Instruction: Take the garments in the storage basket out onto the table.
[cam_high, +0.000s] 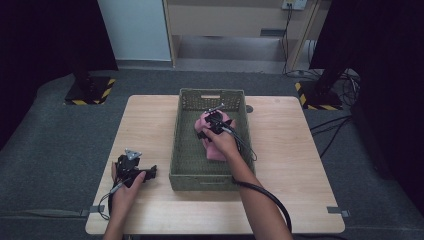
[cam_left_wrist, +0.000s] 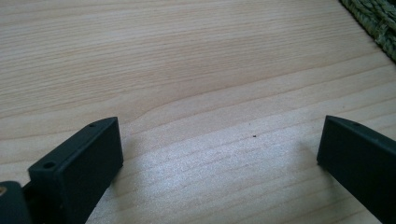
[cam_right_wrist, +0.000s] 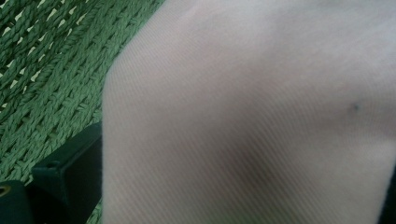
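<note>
The right gripper (cam_high: 214, 122) is down inside the green woven basket (cam_high: 186, 145), its jaws clamped on the soft pink cloth bundle (cam_high: 216, 150) lying there. The left gripper (cam_high: 135, 170) rests wide open on the pale wooden table (cam_high: 285, 150), holding nothing. No readable writing anywhere.

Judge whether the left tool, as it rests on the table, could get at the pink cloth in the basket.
Probably not from there: the left tool sits low outside the green basket, whose wall stands between it and the pink cloth, where the right tool already works.
</note>
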